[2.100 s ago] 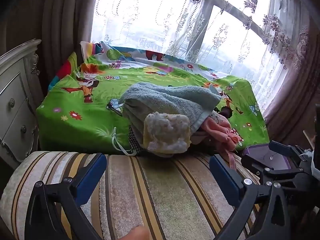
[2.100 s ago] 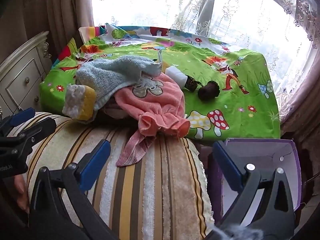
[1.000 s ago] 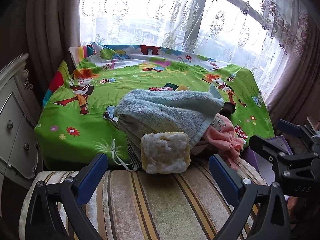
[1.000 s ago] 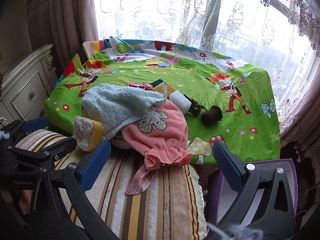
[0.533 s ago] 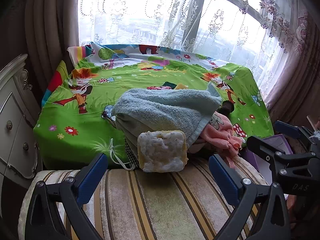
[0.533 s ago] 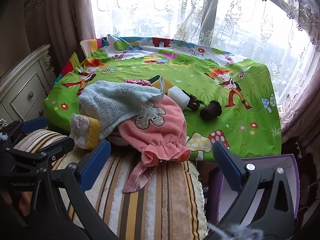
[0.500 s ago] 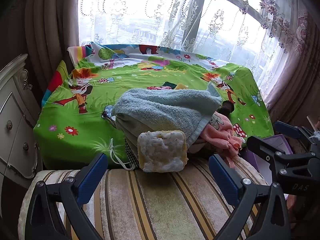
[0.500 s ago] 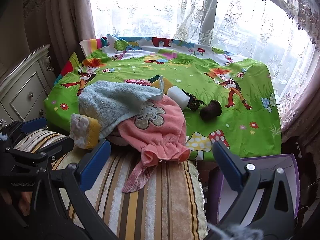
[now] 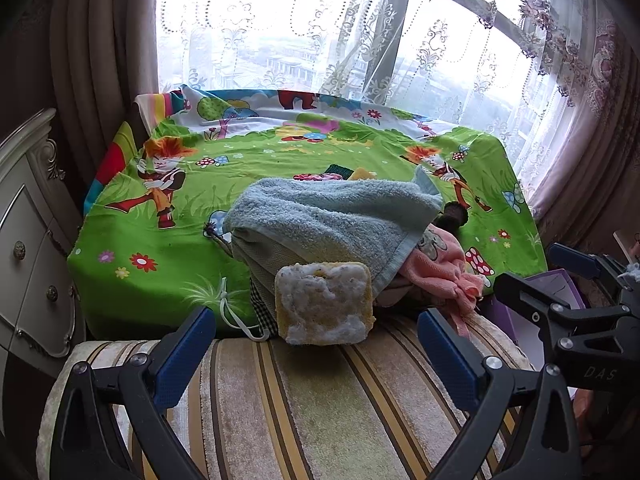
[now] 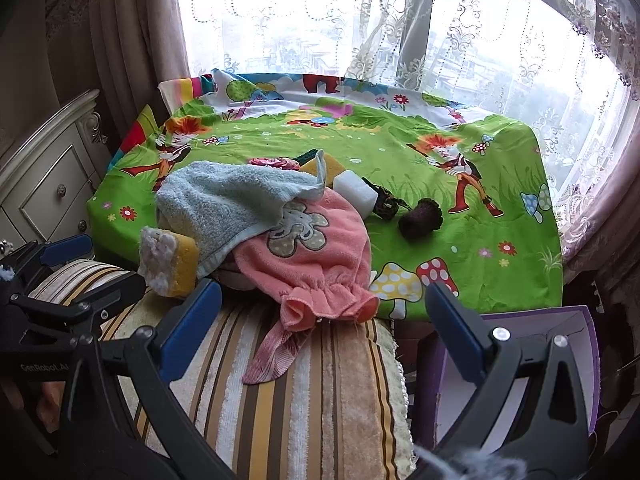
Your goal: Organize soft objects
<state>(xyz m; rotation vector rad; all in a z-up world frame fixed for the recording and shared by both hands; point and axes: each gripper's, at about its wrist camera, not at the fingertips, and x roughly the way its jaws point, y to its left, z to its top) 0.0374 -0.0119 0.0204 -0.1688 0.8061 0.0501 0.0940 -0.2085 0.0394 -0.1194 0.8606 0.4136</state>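
A heap of soft things lies at the near edge of the green cartoon cloth (image 9: pixel 168 216) (image 10: pixel 460 236). On top is a light blue towel (image 9: pixel 332 212) (image 10: pixel 228 200); a pink flowered cloth (image 10: pixel 308 248) (image 9: pixel 440 268) hangs over the striped cushion (image 9: pixel 320 408) (image 10: pixel 304 400). A yellow sponge (image 9: pixel 324 304) (image 10: pixel 170 260) leans at the front. Behind lie a white sponge (image 10: pixel 356 192), another yellow sponge (image 10: pixel 324 166) and a dark brown ball (image 10: pixel 420 218). My left gripper (image 9: pixel 316 348) is open above the cushion, just short of the sponge. My right gripper (image 10: pixel 324 320) is open near the pink cloth's frill.
A purple box (image 10: pixel 520 364) (image 9: pixel 556 284) with a white inside stands on the floor right of the cushion. A cream dresser (image 9: pixel 28 248) (image 10: pixel 44 176) is at the left. Lace curtains (image 10: pixel 400 28) and a window back the table. A white cord (image 9: pixel 236 312) dangles over the cloth's edge.
Both grippers have drawn back and risen a little from the pile over the two seconds; in the last half second almost nothing shifts. The pile itself has not moved.
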